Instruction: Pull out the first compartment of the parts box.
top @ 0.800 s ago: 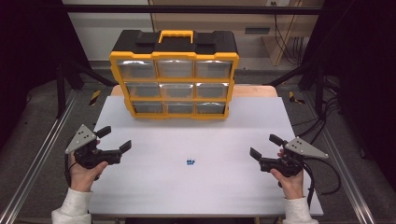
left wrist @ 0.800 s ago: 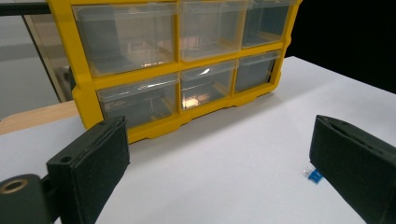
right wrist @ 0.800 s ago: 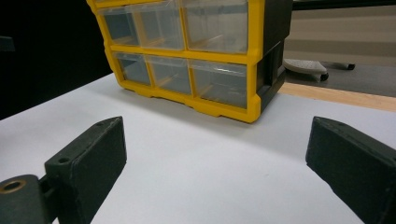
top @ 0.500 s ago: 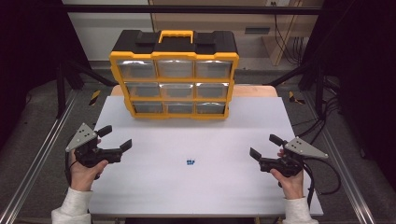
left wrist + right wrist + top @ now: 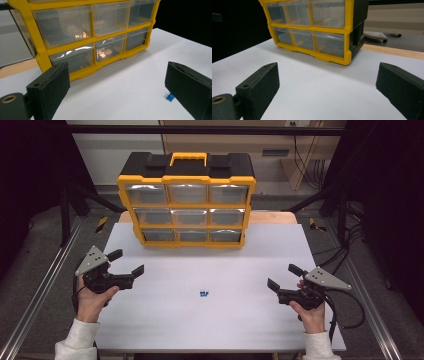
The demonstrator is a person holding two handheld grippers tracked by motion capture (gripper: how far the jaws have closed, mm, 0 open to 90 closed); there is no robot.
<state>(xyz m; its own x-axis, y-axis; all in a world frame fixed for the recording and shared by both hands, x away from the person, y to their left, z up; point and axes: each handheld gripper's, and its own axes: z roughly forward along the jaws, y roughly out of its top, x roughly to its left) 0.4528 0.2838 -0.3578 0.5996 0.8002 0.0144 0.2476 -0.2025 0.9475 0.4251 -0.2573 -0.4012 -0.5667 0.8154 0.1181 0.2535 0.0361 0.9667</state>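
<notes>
A yellow and black organizer (image 5: 186, 200) with clear drawers stands at the back of the white table (image 5: 250, 265); it also shows as the organizer (image 5: 90, 32) and the organizer (image 5: 317, 27). A tiny blue part (image 5: 203, 294) lies mid-table between both hands, and in the left gripper view the blue part (image 5: 170, 96) sits near the right jaw. My left gripper (image 5: 126, 262) is at the table's left, open and empty. At the table's right my right gripper (image 5: 284, 276) is held open with nothing in it.
A wooden board edge (image 5: 272, 216) shows behind the white table top. Metal rails (image 5: 40, 290) run along both sides of the table. Cables (image 5: 350, 305) trail at the right edge.
</notes>
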